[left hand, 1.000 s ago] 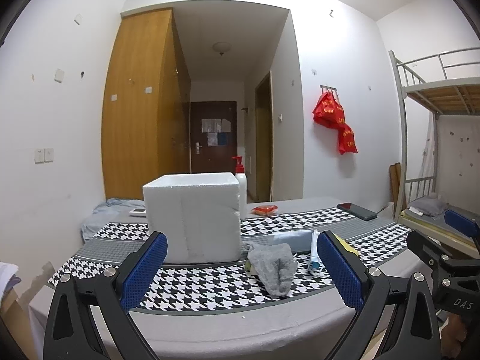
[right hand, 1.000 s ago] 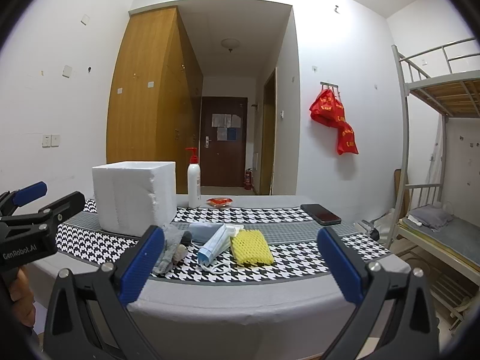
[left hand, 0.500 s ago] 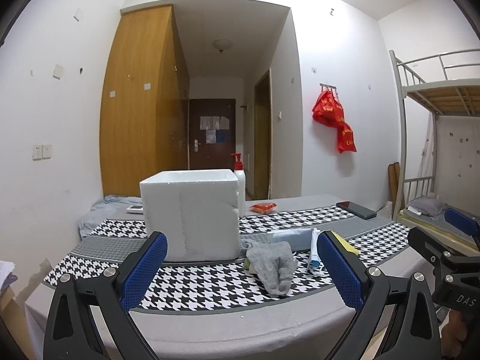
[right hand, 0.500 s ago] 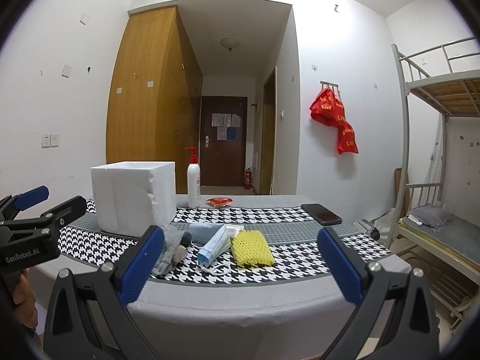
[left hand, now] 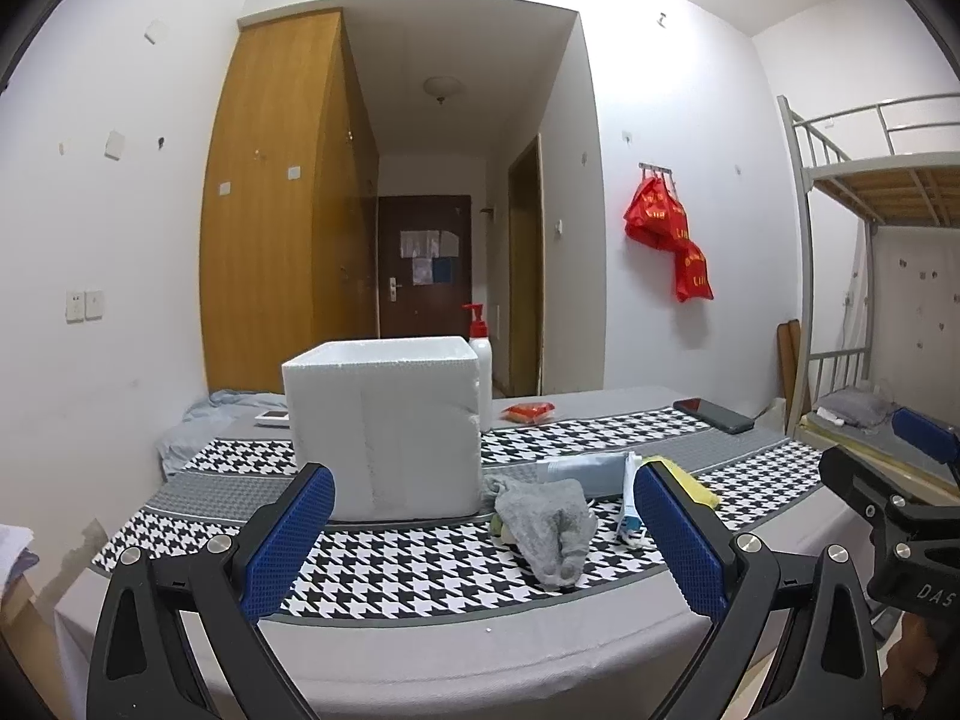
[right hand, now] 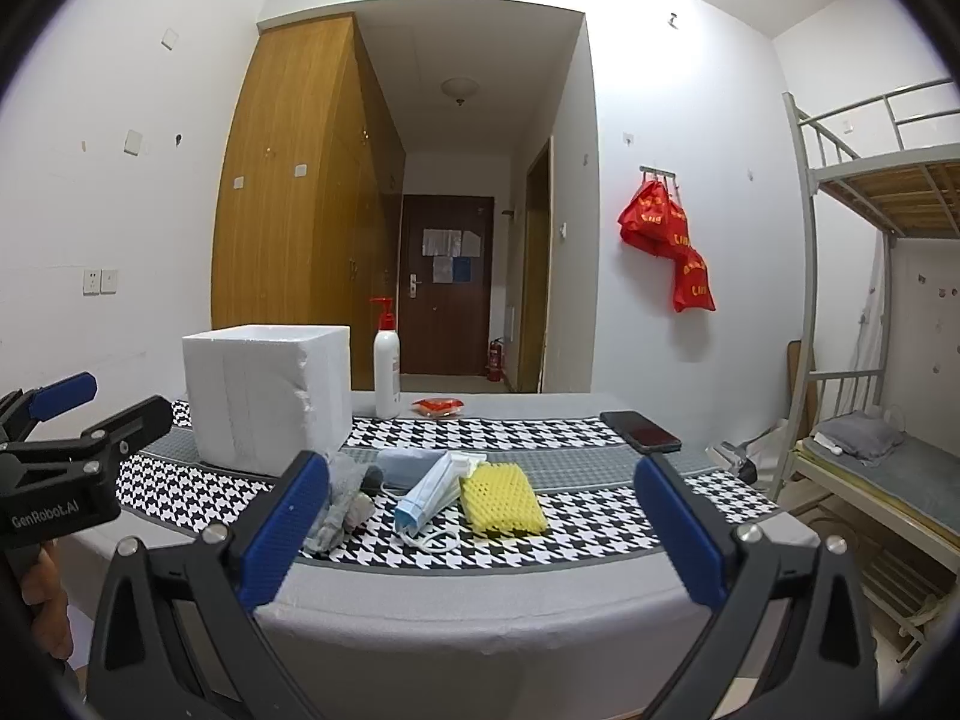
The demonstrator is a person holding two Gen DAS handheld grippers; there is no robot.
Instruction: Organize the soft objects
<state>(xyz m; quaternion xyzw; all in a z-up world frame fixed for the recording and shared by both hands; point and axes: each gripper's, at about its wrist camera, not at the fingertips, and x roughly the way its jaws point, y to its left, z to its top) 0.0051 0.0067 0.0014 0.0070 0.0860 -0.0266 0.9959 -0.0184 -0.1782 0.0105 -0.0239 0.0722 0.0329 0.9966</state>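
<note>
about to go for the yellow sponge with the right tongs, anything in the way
Nothing visible blocks it: the right tongs are open, short of the table edge, and the yellow sponge lies straight ahead, with the face mask close beside it.

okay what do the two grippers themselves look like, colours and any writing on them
Both are black plastic frames with silver screws and blue textured pads. The left gripper reads GenRobot.AI on its side; the right gripper shows the letters DAS. No cables show.

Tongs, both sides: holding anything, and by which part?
Nothing held. Left tongs and right tongs are both open and empty, short of the table.
</note>
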